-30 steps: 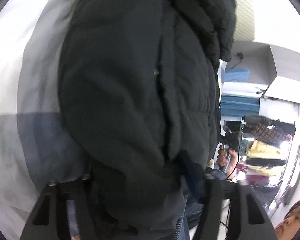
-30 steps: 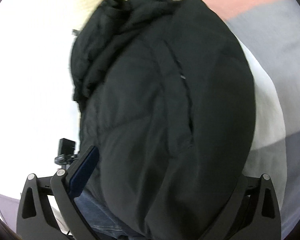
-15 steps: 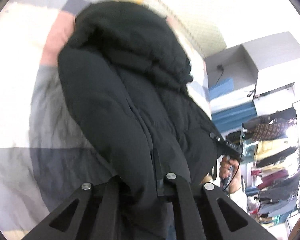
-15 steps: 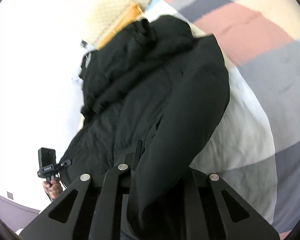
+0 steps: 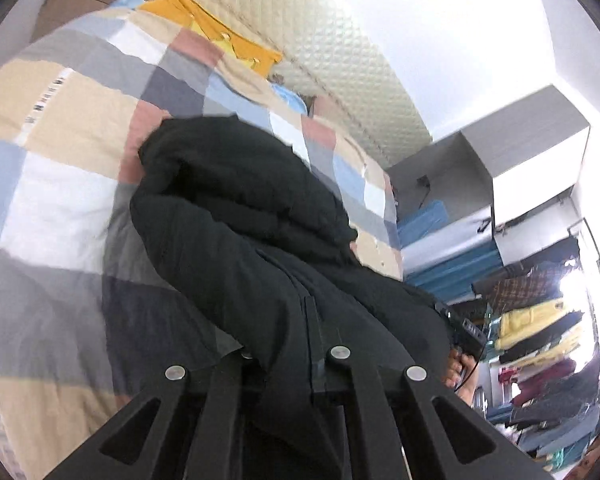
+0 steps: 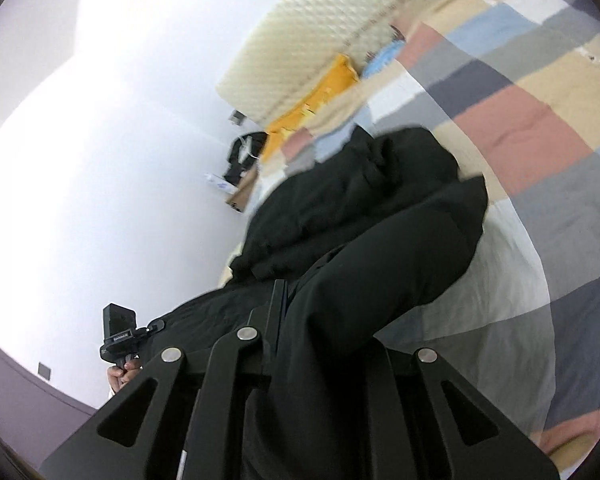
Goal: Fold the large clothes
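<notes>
Two grippers, both clamped on the same black padded jacket (image 5: 260, 248). The left gripper (image 5: 288, 356) has its fingers (image 5: 340, 364) closed over a fold at the jacket's near edge. The right gripper (image 6: 324, 344) likewise pinches jacket fabric between its fingers (image 6: 274, 320). The jacket is bunched, its far end resting on the bed's patchwork quilt (image 5: 60, 128), its near end lifted toward both cameras (blurred at the edges). A yellow garment (image 5: 220, 36) lies near the quilted headboard (image 5: 340, 68). A clothes rack (image 5: 540, 340) stands at the far right of the left view.
</notes>
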The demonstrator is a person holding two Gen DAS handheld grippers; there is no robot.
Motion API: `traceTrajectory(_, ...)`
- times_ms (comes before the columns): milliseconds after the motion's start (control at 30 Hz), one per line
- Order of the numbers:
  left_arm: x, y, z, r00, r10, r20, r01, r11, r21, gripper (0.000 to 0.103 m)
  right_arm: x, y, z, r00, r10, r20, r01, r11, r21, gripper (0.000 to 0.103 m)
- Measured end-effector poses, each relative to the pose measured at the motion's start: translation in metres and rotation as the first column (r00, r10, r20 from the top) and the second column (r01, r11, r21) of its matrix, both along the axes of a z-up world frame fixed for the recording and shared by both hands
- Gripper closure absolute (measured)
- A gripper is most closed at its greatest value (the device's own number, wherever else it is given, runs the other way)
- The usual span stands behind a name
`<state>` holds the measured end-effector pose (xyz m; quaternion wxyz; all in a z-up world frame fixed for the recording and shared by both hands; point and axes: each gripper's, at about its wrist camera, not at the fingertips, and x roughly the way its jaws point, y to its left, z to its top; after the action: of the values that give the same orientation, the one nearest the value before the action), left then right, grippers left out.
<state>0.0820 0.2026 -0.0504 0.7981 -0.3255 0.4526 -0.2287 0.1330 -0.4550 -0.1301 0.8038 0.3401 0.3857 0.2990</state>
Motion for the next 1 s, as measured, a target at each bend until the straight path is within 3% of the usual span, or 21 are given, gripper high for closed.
traceTrajectory(333,-0.069,-0.001,0.064,0.998,-0.025,0.058,0.024,1.0,0.013,0.098,-0.07,0.001,0.052,0.997,0.036,0.065,-0.031,0.997,-0.076,0.091)
traceTrajectory(467,-0.074,-0.008,0.07,0.995,-0.071,0.068,0.066,0.995,0.077,0.098,-0.076,0.001,0.059,1.0,0.001,0.015,0.0,0.998,-0.062,0.09)
traceTrajectory(600,-0.062,-0.005,0.063,0.998,-0.053,0.046,0.049,0.995,0.086,0.098,-0.075,0.007,0.062,1.0,0.014,-0.013,-0.015,0.994,-0.112,0.09)
traceTrajectory(700,-0.046,-0.012,0.064,0.996,-0.067,0.065,0.049,0.968,0.245,0.098,-0.062,0.007,0.061,0.998,-0.016,-0.057,0.009,0.993,-0.116,0.089)
traceTrajectory(733,-0.036,-0.01,0.06,0.997,-0.062,0.043,0.049,0.966,0.253,0.098,-0.052,0.008,0.061,0.996,-0.026,-0.083,0.015,0.992,-0.126,0.089)
traceTrajectory(833,-0.003,0.002,0.048,0.999,0.0,-0.044,0.008,0.982,0.187,0.098,-0.033,0.012,0.065,0.992,-0.055,-0.118,0.034,0.984,-0.173,0.088)
traceTrajectory(1000,0.039,0.011,0.033,0.986,0.134,-0.095,-0.122,0.984,0.128,0.097,0.004,0.015,0.068,0.982,-0.094,-0.165,0.06,0.978,-0.198,0.083)
